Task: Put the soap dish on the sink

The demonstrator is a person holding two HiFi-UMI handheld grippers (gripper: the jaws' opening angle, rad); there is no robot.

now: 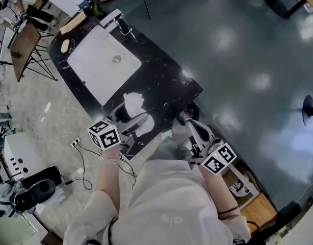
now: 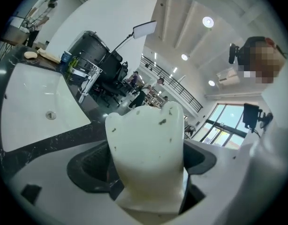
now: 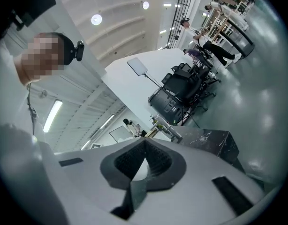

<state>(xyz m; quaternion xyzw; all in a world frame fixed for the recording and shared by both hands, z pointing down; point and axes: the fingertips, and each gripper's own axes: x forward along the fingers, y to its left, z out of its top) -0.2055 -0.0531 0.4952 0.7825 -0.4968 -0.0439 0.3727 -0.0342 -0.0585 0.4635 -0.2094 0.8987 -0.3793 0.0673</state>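
Note:
The white soap dish point(image 1: 133, 103) is clamped upright in my left gripper point(image 1: 129, 115), which hovers over the near end of the black marble counter point(image 1: 166, 80), just short of the white sink basin point(image 1: 103, 60). In the left gripper view the dish point(image 2: 144, 135) fills the space between the jaws of that gripper point(image 2: 145, 168), with the basin point(image 2: 26, 102) beyond at left. My right gripper point(image 1: 187, 119) hangs past the counter's near right corner. Its pads meet with nothing between them in the right gripper view point(image 3: 145, 165).
A chrome faucet point(image 1: 115, 18) stands at the basin's far end. A small tan object point(image 1: 65, 45) and a wooden board point(image 1: 73, 22) lie on the far counter. A wooden easel point(image 1: 24, 47) stands left. Cables point(image 1: 80, 157) and a black device point(image 1: 36, 188) lie on the floor.

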